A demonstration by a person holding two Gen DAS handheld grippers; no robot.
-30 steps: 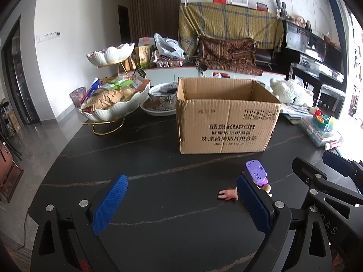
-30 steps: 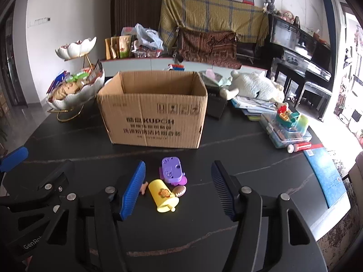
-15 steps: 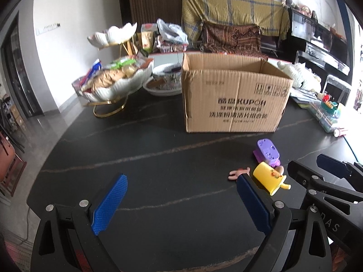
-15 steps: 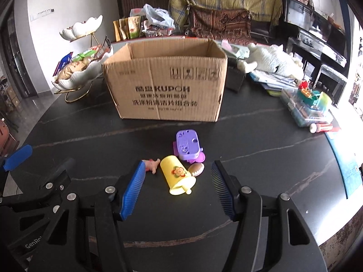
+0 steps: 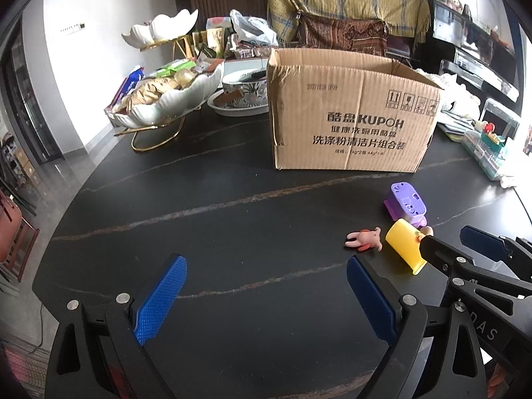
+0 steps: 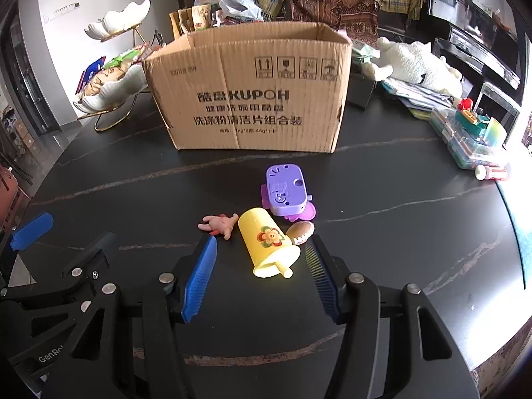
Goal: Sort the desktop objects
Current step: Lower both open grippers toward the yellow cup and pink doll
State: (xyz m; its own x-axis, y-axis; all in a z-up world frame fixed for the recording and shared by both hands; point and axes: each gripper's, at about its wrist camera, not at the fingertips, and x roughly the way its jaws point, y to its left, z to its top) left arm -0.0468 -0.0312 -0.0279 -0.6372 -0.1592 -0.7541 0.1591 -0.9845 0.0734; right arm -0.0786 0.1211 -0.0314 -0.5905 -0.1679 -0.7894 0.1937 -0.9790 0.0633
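Your dark stone worktop (image 6: 382,232) with pale veins carries an open brown cardboard box (image 6: 252,99) at the back. Before it lie a yellow plastic cup with a flower (image 6: 266,242), a purple plastic toy block (image 6: 286,189), a pink rubber figure (image 6: 219,224) and a small brown football (image 6: 301,231). Your right claw (image 6: 261,266) is closing around the cup, pads clear of it. Your left claw (image 5: 266,286) is spread over bare worktop. A white shell-shaped snack stand (image 5: 166,99) sits left; a plaid-draped sofa (image 5: 345,3) is behind.

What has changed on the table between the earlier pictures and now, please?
Both tongs came down toward the table. The right tongs are closing around the lying yellow cup, not yet gripping. The left tongs stay open and empty. The toys and cardboard box have not moved.
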